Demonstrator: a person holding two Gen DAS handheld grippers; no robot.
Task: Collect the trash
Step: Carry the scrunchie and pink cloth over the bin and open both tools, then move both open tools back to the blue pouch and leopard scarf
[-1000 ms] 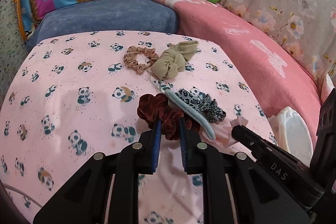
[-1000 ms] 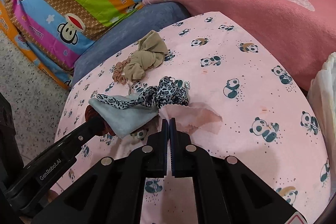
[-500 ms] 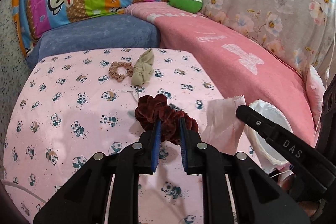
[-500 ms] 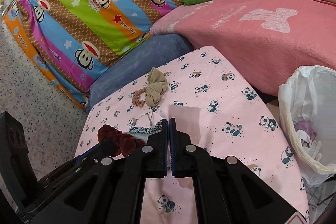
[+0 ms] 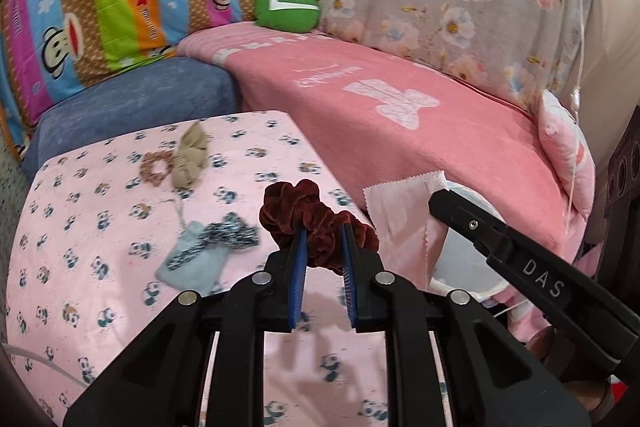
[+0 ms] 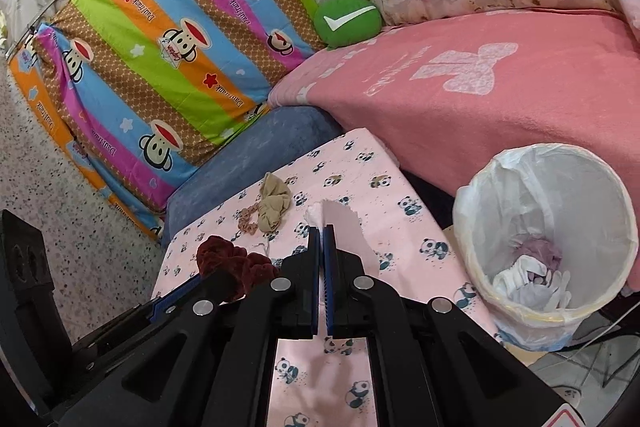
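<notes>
My left gripper is shut on a dark red velvet scrunchie, held up above the panda-print table cover. My right gripper is shut on a thin pink scrap with a zigzag edge, which hangs from its tips. In the left wrist view, that scrap dangles in front of the bin. The white-lined bin stands to the right of the table, with white and purple rubbish at its bottom. The scrunchie and left gripper show at the right view's lower left.
On the table lie a knotted beige cloth, a pink-brown scrunchie, and a leopard-print band on a pale blue pouch. A pink blanket covers the seat behind the bin. A blue cushion borders the table's far edge.
Both grippers have risen and swung right, lifting the red scrunchie and the pink scrap off the table. The bin has come into full view on the right.
</notes>
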